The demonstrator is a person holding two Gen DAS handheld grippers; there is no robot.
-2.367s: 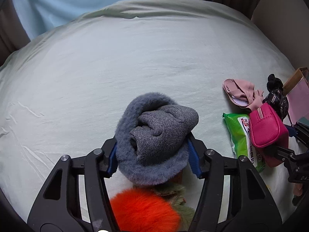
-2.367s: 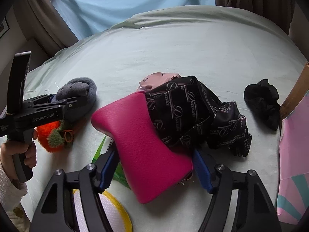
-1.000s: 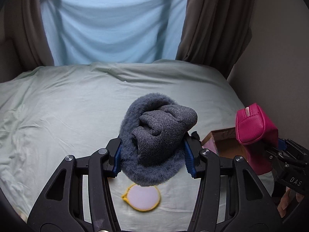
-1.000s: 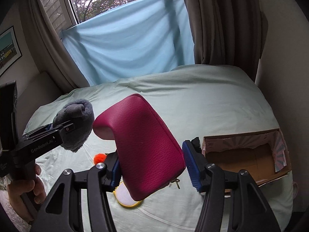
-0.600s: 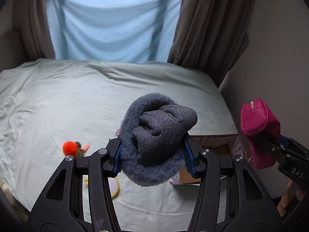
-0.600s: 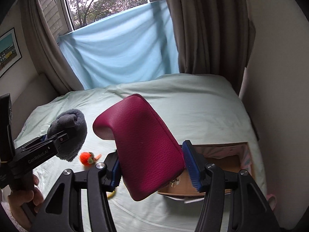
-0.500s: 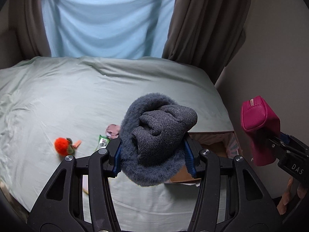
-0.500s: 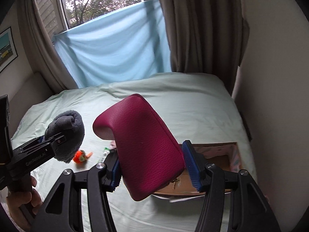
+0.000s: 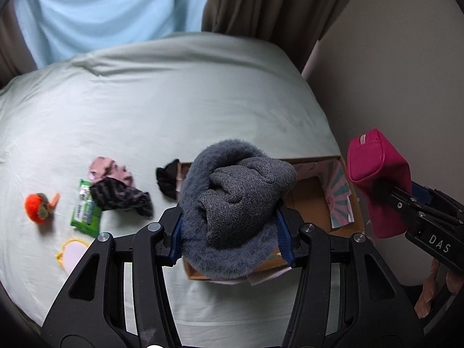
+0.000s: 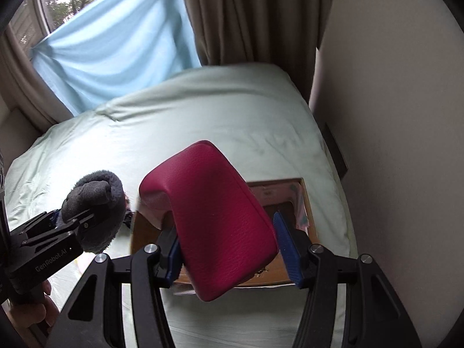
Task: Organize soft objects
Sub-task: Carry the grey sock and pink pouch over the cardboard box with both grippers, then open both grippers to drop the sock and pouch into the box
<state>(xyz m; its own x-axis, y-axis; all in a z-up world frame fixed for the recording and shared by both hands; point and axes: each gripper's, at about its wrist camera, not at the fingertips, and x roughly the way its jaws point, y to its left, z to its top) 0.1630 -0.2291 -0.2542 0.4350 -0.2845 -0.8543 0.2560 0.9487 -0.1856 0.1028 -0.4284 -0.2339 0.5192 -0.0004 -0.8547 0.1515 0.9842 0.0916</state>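
Observation:
My left gripper (image 9: 232, 232) is shut on a grey fluffy slipper (image 9: 232, 203) and holds it in the air above the left part of an open cardboard box (image 9: 313, 191) on the bed. My right gripper (image 10: 229, 246) is shut on a magenta pouch (image 10: 211, 211) and holds it above the same box (image 10: 290, 191). The pouch also shows at the right of the left wrist view (image 9: 377, 179), and the slipper at the left of the right wrist view (image 10: 95, 206). The box has a pink patterned lining.
On the pale green bed sheet (image 9: 174, 101) left of the box lie a black scrunchie (image 9: 168, 178), a dark patterned cloth (image 9: 121, 195), a pink item (image 9: 107, 168), a green wipes pack (image 9: 85, 208), an orange plush (image 9: 36, 207) and a yellow-rimmed pad (image 9: 72, 253). A wall (image 9: 391, 58) stands right of the bed.
Both grippers have lifted their objects off the bed and moved right. They now hang over the cardboard box, and both views have tilted down toward it.

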